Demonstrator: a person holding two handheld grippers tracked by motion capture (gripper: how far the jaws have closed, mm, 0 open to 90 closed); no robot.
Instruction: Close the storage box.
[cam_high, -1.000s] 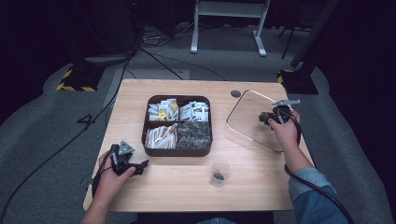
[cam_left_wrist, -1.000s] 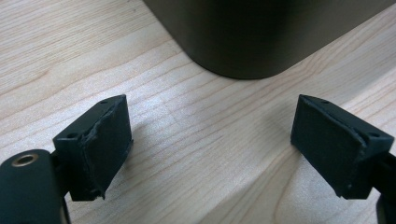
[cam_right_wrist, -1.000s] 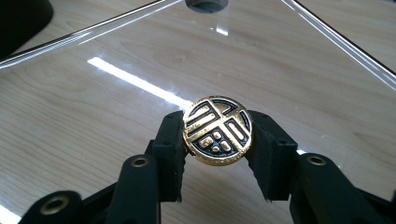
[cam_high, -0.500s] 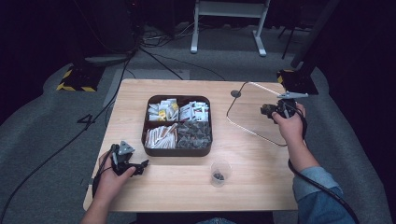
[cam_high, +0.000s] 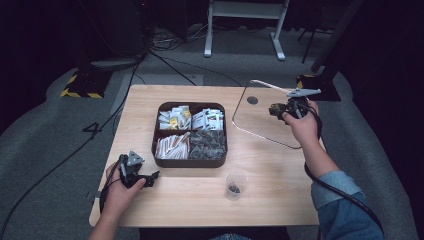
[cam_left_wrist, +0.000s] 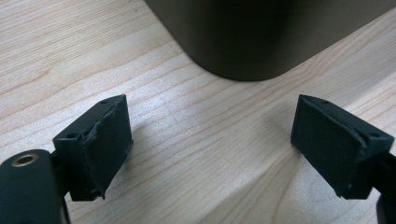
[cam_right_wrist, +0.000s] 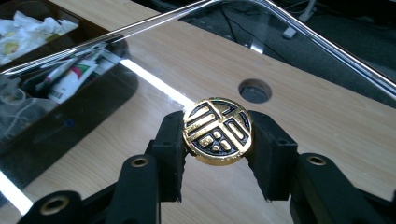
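Observation:
A clear square lid (cam_high: 257, 117) with rounded corners hangs tilted above the table's right side. Its round gold and black knob (cam_right_wrist: 218, 131) sits between the pads of my right gripper (cam_right_wrist: 217, 128), which is shut on it. In the high view that right gripper (cam_high: 276, 109) is at the lid's right edge, held up by the person's hand. A dark brown four-compartment tray (cam_high: 190, 162) stands mid-table, holding packets and sachets. My left gripper (cam_high: 150, 177) rests low at the front left, jaws open over bare wood (cam_left_wrist: 210, 140), with the tray's rounded corner (cam_left_wrist: 243, 42) just ahead.
A small clear cup (cam_high: 235, 184) with something dark inside stands in front of the tray. A round hole (cam_high: 252, 100) in the tabletop lies under the lid. Cables and a stand's feet lie on the floor behind the table.
The right hand has risen and shifted toward the table's back right, lifting the clear lid off the wood and tilting it. The left hand has stayed put.

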